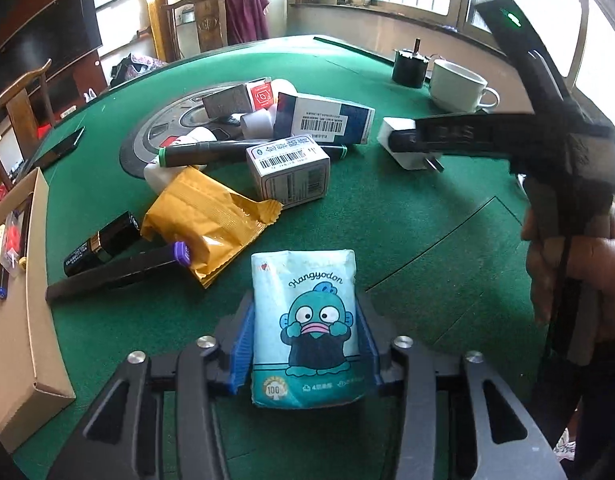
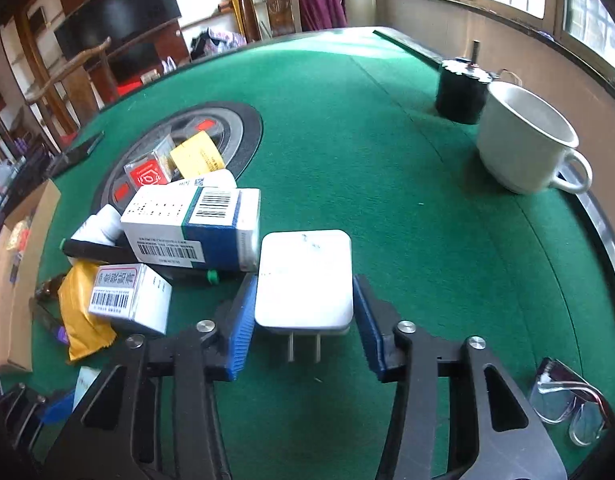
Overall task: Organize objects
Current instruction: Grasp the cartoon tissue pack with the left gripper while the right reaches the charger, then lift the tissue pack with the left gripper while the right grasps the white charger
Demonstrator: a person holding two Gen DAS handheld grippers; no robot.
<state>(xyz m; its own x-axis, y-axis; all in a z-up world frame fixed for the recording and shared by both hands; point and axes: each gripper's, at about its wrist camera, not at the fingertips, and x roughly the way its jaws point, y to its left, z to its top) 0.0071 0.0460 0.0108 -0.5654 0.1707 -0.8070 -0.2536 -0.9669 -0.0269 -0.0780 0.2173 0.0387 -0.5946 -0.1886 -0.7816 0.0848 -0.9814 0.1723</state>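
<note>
The left gripper (image 1: 305,344) is squeezing a soft, crinkly tissue pack (image 1: 303,320) between ribbed blue pads, low over the green felt table (image 1: 407,240). The right gripper (image 2: 303,316) is straddling a smooth white charger (image 2: 305,280), prongs toward the camera; whether its pads are pressing is hard to tell. Beyond, cardboard boxes (image 2: 195,232) are lying heaped, partly hiding a pen (image 2: 95,252). A glossy mug (image 2: 523,140) is sitting farthest.

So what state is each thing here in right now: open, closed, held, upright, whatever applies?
Left hand-held gripper: closed on the tissue pack.
Right hand-held gripper: closed on the white charger.
Mug: upright, looks empty.
Cardboard box: open, things inside.
Purple-capped marker: capped, lying flat.
</note>
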